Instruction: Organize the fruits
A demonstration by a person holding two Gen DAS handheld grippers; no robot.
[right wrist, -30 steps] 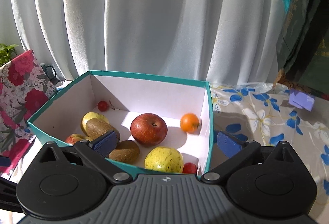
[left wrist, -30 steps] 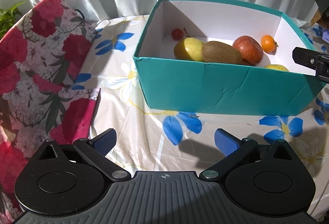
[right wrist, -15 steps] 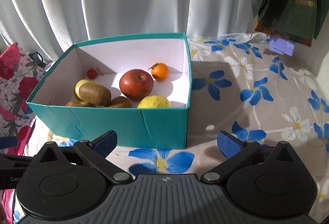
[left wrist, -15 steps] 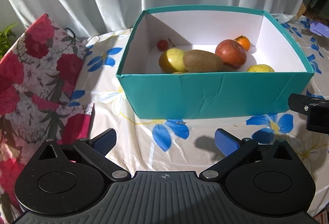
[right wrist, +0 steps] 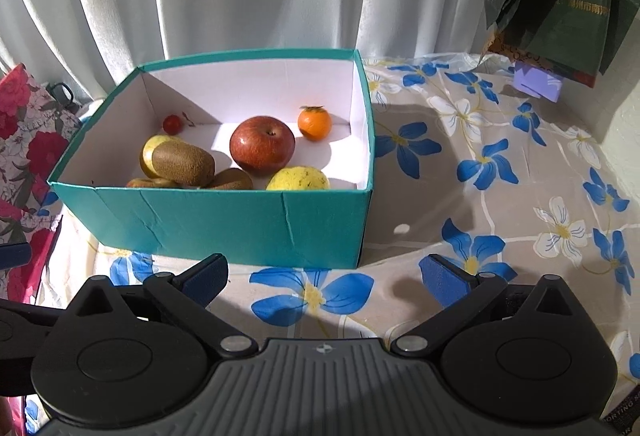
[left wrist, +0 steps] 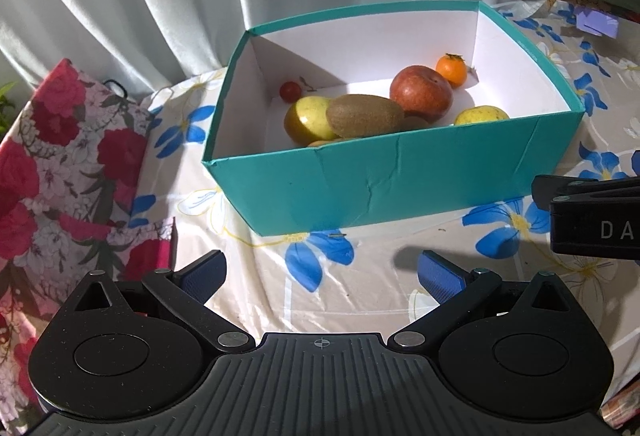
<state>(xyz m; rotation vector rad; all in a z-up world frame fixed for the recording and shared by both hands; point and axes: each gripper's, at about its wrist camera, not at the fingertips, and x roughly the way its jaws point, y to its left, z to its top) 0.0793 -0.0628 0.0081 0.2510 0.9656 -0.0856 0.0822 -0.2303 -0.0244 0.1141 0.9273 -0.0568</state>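
Since every fruit in view already lies inside the teal box [right wrist: 224, 224] on the tabletop [right wrist: 460, 164], among them the red apple [right wrist: 262, 144], a kiwi [right wrist: 182, 163] and the small orange fruit [right wrist: 315, 122], your sorting looks essentially done. Your left claw [left wrist: 320, 278] and right claw [right wrist: 326, 276] both hang spread and empty before the box. Note that its near wall hides the lowest fruit, so no full count is possible.

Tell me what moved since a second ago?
Both hand-held grippers pulled back from the box. The right hand-held gripper was over the fruit; now it sits in front of the box, above the tablecloth. The left hand-held gripper backed off too. Both stayed open and empty. The apple, kiwi and other fruit stayed put.
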